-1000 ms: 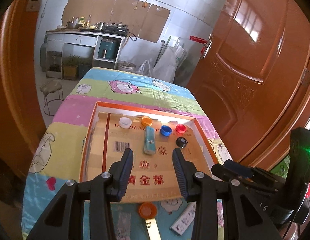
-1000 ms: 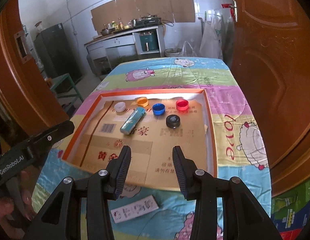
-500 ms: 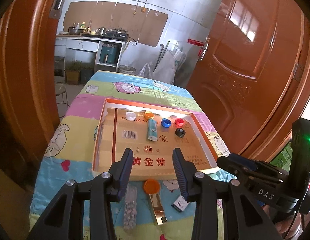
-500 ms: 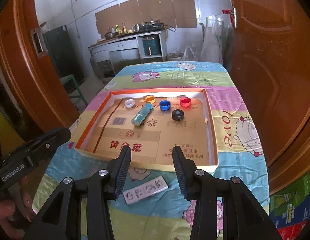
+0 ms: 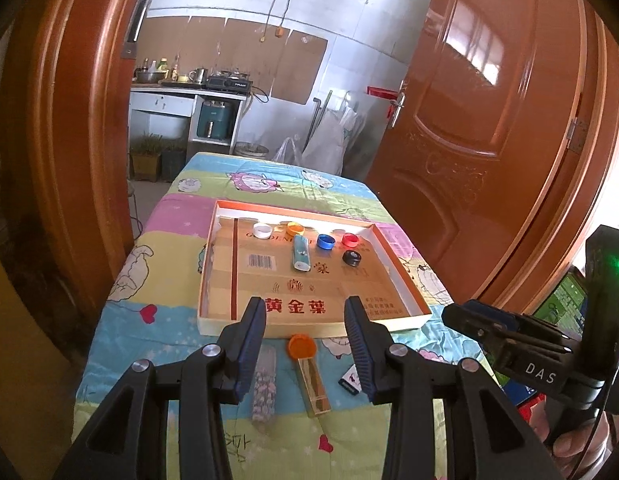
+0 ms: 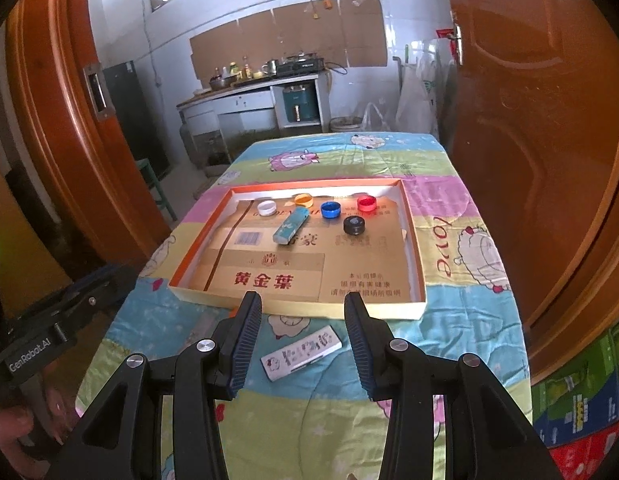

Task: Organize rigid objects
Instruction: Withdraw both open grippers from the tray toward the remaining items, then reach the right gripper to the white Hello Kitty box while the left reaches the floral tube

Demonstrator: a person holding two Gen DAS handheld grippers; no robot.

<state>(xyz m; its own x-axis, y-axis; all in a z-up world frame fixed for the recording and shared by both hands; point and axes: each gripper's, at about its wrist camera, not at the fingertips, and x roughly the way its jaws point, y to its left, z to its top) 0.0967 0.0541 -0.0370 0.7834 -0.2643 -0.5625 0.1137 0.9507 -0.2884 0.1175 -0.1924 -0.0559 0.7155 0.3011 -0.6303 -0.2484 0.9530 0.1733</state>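
1. Up front in the left wrist view, the left gripper (image 5: pixel 305 316) hangs above the near end of the table (image 5: pixel 165 216) with its jaws spread wide and nothing between them.
2. Beyond its fingertips sits the shallow cardboard tray (image 5: pixel 401 276). Inside lie a white cap (image 5: pixel 262 230), an orange cap (image 5: pixel 295 227), a blue cap (image 5: pixel 325 241), a red cap (image 5: pixel 349 239), a black cap (image 5: pixel 352 258) and a teal tube (image 5: pixel 300 253).
3. On the cloth just short of the tray's near wall lie an orange-capped clear stick (image 5: pixel 309 372), a patterned tube (image 5: pixel 264 384) to its left and a small card (image 5: pixel 351 378) to its right.
4. At the right edge the right gripper's body is partly in view.
5. Next, in the right wrist view, the right gripper (image 6: pixel 303 312) is likewise wide open and holds nothing, hovering over the near cloth.
6. A white patterned box (image 6: pixel 301 352) lies on the cloth between its fingers, apart from the tray (image 6: pixel 413 236), which holds the same caps and teal tube (image 6: pixel 290 230) towards its far end.
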